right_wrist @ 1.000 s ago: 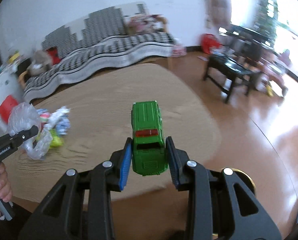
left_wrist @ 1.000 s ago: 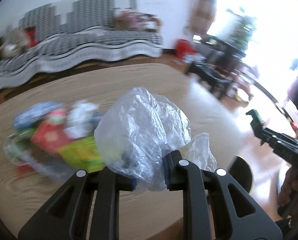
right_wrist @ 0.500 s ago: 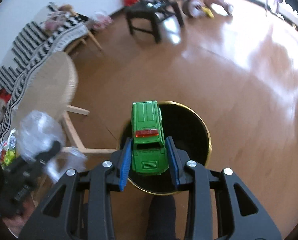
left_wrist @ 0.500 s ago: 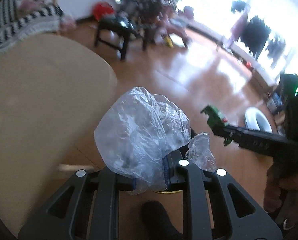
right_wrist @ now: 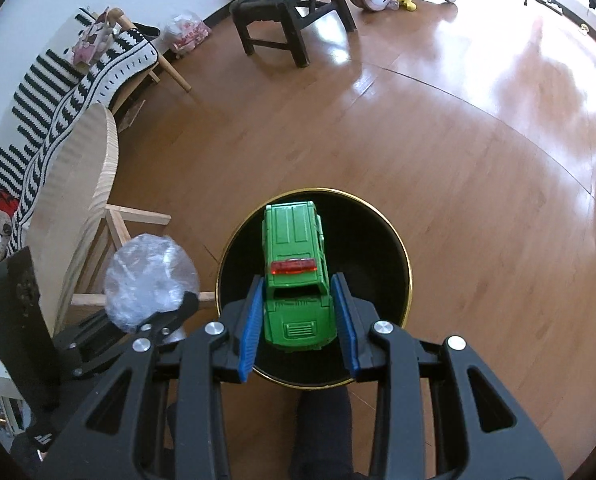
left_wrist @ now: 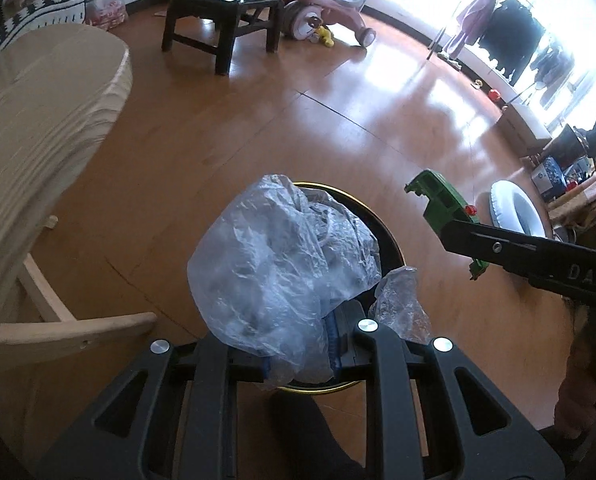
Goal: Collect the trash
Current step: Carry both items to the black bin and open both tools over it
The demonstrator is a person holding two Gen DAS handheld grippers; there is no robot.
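Observation:
My left gripper (left_wrist: pixel 298 344) is shut on a crumpled clear plastic bag (left_wrist: pixel 281 276), held above a round black bin with a gold rim (left_wrist: pixel 390 236) that stands on the wooden floor. My right gripper (right_wrist: pixel 296 312) is shut on a green toy car (right_wrist: pixel 295 276), directly over the same bin (right_wrist: pixel 378 248), which looks dark inside. In the left wrist view the right gripper (left_wrist: pixel 450 224) with the car (left_wrist: pixel 442 200) hangs to the right of the bag. The right wrist view shows the bag (right_wrist: pixel 149 280) in the left gripper at the left of the bin.
A light wooden table (left_wrist: pixel 37 140) with pale legs (right_wrist: pixel 117 232) stands left of the bin. Further off are a black stool (right_wrist: pixel 289 12), a striped sofa (right_wrist: pixel 57 92), a pink ride-on toy (left_wrist: pixel 330 8) and a white round object (left_wrist: pixel 514 212). A dark sock (right_wrist: pixel 322 420) shows below the bin.
Both grippers swung away from the table top and down toward the floor, and now hang over the black bin. Each keeps its grip, left on the bag, right on the car.

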